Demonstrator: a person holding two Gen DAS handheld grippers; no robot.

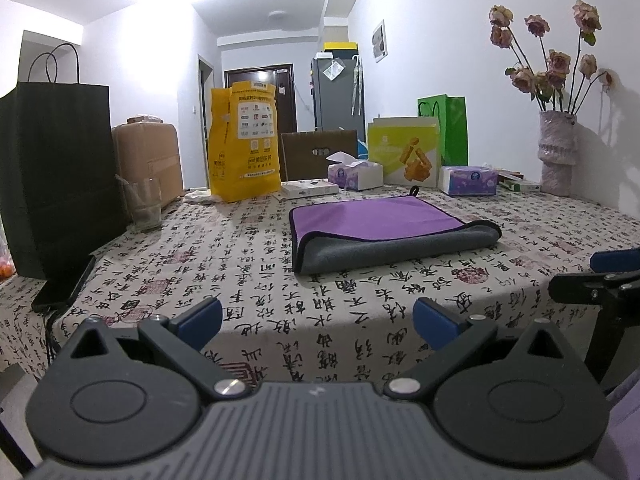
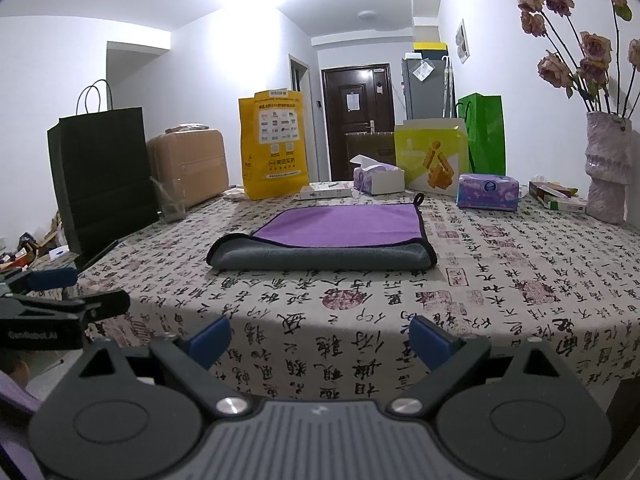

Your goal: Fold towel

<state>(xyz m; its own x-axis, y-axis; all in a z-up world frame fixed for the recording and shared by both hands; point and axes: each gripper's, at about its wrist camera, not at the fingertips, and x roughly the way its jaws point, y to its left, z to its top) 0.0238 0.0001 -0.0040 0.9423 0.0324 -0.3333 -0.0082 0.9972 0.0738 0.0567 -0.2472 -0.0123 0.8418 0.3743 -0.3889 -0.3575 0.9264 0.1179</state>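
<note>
A purple towel with a grey underside [image 1: 384, 232] lies folded over on the table, grey fold towards me; it also shows in the right wrist view [image 2: 332, 236]. My left gripper [image 1: 316, 322] is open and empty, held back at the table's near edge, well short of the towel. My right gripper [image 2: 320, 338] is open and empty, also at the near edge. The right gripper shows at the right edge of the left wrist view [image 1: 600, 276], and the left gripper at the left edge of the right wrist view [image 2: 60, 292].
The table wears a calligraphy-print cloth [image 1: 240, 280]. A black paper bag [image 1: 60, 168], a glass [image 1: 144, 204] and a phone [image 1: 64, 284] stand left. A yellow bag [image 1: 244, 140], tissue boxes [image 1: 356, 172], a green box [image 1: 404, 152] and a flower vase [image 1: 558, 152] line the back.
</note>
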